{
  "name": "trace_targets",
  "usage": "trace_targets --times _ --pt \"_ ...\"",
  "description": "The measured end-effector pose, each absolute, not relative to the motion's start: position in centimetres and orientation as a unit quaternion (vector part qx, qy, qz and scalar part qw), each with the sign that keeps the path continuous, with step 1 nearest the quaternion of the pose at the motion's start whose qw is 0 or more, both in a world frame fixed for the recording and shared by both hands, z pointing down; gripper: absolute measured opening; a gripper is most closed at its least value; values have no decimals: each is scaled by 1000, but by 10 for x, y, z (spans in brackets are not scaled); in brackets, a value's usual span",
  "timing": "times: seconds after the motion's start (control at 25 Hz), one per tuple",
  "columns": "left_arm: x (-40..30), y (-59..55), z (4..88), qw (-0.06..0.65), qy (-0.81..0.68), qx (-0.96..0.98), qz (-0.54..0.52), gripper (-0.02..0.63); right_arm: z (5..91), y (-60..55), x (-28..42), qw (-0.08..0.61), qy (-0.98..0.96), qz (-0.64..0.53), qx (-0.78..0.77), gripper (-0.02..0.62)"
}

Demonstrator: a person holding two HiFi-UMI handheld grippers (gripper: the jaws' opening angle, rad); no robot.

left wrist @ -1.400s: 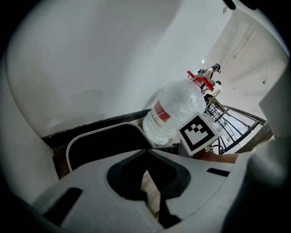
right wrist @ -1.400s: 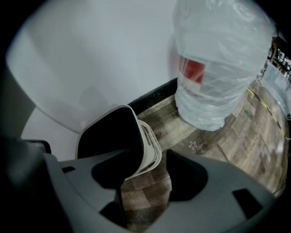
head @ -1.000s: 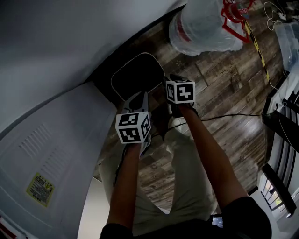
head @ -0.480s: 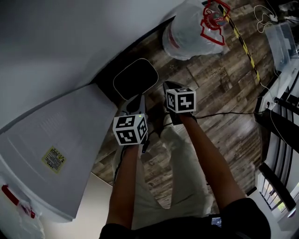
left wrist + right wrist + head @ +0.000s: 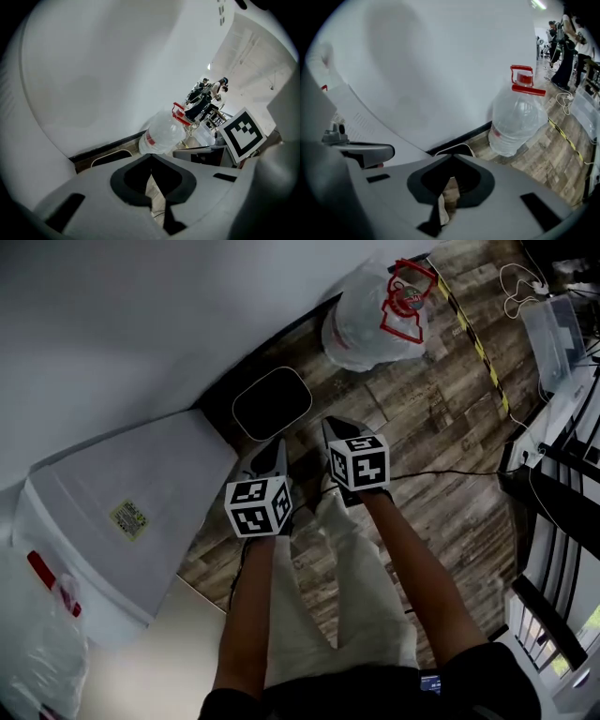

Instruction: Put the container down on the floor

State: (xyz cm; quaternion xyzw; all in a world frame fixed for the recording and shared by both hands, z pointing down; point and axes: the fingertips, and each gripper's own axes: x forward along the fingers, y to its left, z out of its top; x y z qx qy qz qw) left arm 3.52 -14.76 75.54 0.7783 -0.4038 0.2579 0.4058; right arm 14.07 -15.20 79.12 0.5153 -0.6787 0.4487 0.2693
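Note:
The container, a big clear water bottle with a red cap and handle, stands upright on the wooden floor by the white wall. It also shows in the left gripper view as the bottle and in the right gripper view as the bottle. My left gripper and right gripper hang side by side nearer to me, both well short of the bottle. The left gripper has its jaws together with nothing held. The right gripper is likewise shut and empty.
A black tray with a pale rim lies on the floor against the wall, just beyond the grippers. A white box-shaped appliance stands at the left. Cables cross the floor, and racks and a clear bin line the right side.
The grippers have drawn back from the black tray; the left one no longer overlaps its rim. The bottle now sits farther off, and more of the white appliance shows at the left.

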Motion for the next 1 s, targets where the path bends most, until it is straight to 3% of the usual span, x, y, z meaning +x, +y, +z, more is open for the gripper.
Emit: trace_targets --times 0.44,1.0 --pt "60 -136 684 412 -407 780 236 18 694 -143 160 239 -705 430 511 32" --pt "64 -153 544 352 -427 809 198 18 559 -158 152 194 -745 383 510 32"
